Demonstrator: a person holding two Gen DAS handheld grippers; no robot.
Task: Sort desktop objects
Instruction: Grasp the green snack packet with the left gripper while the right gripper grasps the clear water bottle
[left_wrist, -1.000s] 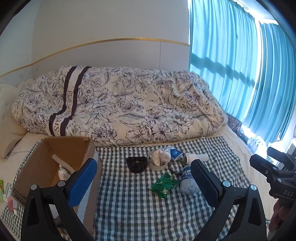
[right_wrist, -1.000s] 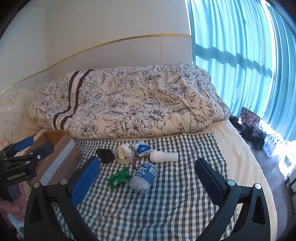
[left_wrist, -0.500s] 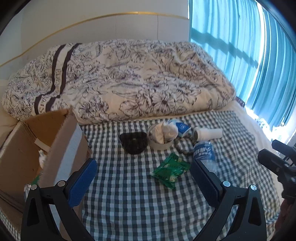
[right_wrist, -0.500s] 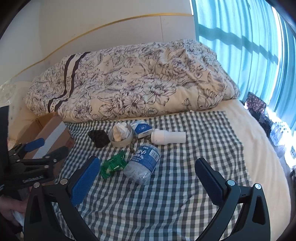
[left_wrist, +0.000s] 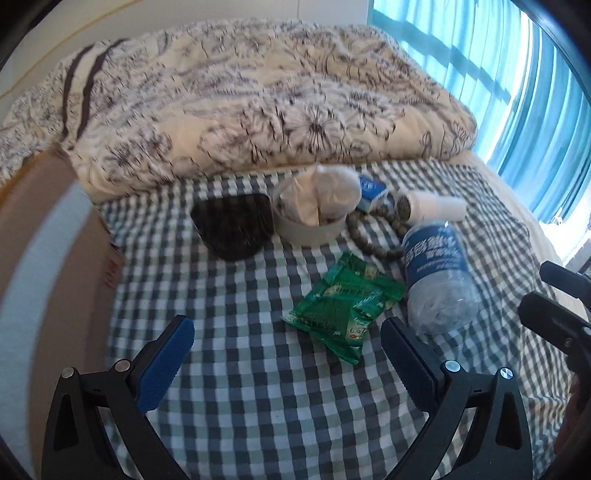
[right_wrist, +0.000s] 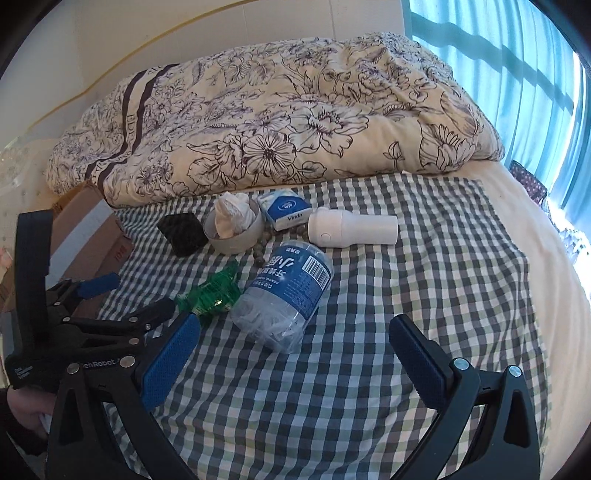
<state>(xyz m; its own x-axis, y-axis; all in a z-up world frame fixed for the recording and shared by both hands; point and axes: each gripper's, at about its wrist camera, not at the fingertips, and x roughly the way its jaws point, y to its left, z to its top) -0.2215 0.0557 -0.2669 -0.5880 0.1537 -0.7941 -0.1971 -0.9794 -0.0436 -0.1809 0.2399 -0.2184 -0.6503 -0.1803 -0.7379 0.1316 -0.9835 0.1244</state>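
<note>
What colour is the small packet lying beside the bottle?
Green packet, clearest in the left wrist view.

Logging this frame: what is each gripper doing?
Left gripper: open, empty.
Right gripper: open, empty.

Packet (left_wrist: 343, 302) lies left of bottle (left_wrist: 436, 273), tape roll (left_wrist: 310, 225) behind both

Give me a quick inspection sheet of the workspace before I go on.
Surface: checked cloth spread on a bed.
Job's things: green packet, plastic jar on its side, white bottle, tissue pack, tape roll stuffed with tissue, black pouch, bead bracelet.
Clutter: nothing seen.
Grippers: left tool open, empty; right tool open, empty.
Cables: nothing seen.
Surroundings: cardboard box left, floral duvet, blue curtains.
</note>
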